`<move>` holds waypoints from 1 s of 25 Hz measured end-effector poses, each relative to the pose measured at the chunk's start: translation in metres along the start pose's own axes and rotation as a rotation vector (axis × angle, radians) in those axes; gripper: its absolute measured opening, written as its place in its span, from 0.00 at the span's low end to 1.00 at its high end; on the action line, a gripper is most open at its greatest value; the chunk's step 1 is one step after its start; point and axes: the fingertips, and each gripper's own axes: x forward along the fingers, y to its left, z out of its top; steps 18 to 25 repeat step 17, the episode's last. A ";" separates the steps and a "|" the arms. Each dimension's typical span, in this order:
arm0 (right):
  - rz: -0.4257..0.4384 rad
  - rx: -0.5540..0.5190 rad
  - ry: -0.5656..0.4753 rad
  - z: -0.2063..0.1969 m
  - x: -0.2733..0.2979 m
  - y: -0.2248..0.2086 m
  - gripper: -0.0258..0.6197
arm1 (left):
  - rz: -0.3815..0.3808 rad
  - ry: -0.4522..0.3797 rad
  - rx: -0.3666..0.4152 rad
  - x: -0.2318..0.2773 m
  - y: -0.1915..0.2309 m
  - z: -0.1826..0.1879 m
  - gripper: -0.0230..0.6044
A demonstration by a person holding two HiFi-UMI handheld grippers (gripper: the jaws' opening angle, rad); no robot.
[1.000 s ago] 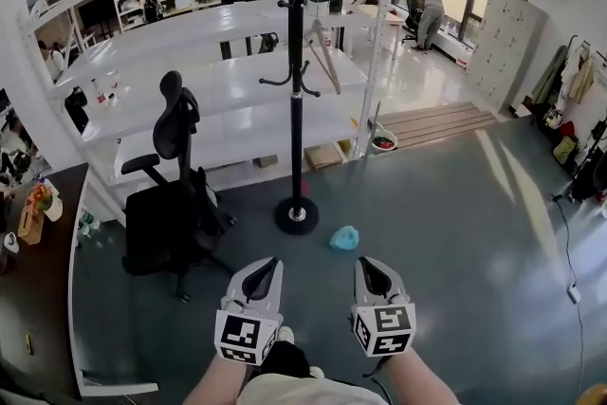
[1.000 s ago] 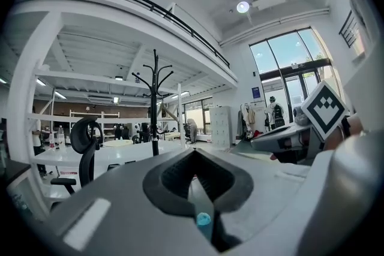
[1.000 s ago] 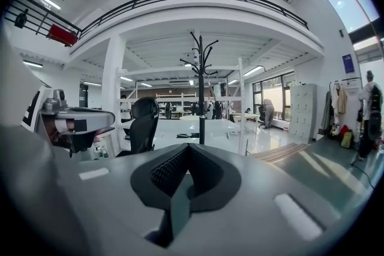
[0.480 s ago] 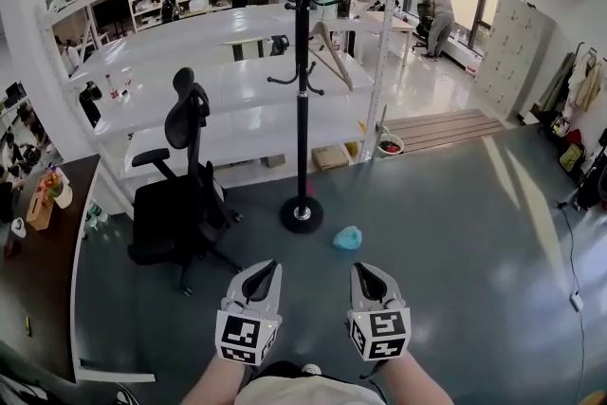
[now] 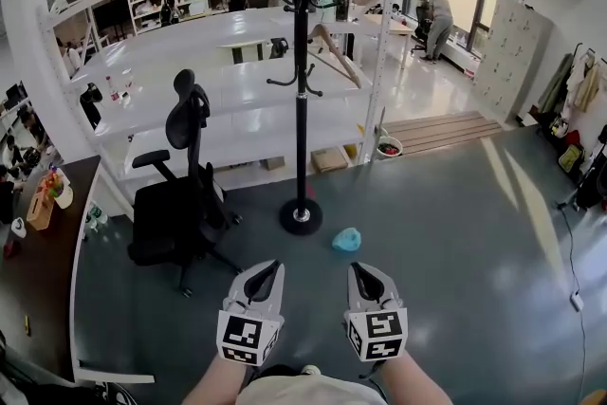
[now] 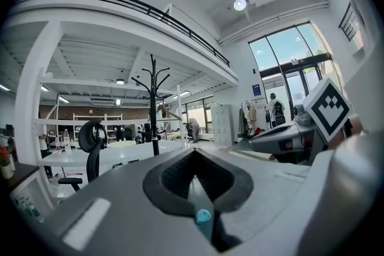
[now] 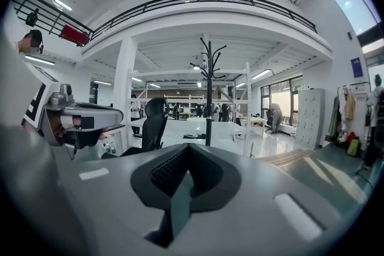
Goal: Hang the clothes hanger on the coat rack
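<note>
A tall black coat rack (image 5: 301, 90) stands on the grey floor ahead, its round base (image 5: 301, 216) in front of white shelving. A light wooden clothes hanger (image 5: 336, 54) hangs from one of its right-hand hooks; it also shows beside the rack's pole as the hanger (image 6: 165, 111) and the hanger (image 7: 222, 93). My left gripper (image 5: 272, 266) and right gripper (image 5: 354, 266) are held low, side by side, well short of the rack. Both are shut with nothing in them, as the left gripper (image 6: 193, 154) and right gripper (image 7: 188, 150) show with jaws pressed together.
A black office chair (image 5: 178, 194) stands left of the rack. A small light-blue object (image 5: 346, 239) lies on the floor right of the base. White shelving (image 5: 218, 100) runs behind, and a dark desk (image 5: 38, 289) sits at far left. A person (image 5: 438, 19) bends over near the far windows.
The view has shifted slightly, so the rack and chair sit a little further right. Both grippers stay shut and side by side, almost unmoved.
</note>
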 end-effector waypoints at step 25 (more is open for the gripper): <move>0.009 0.007 0.005 -0.001 0.002 0.001 0.08 | 0.018 -0.014 -0.009 -0.004 0.002 0.002 0.04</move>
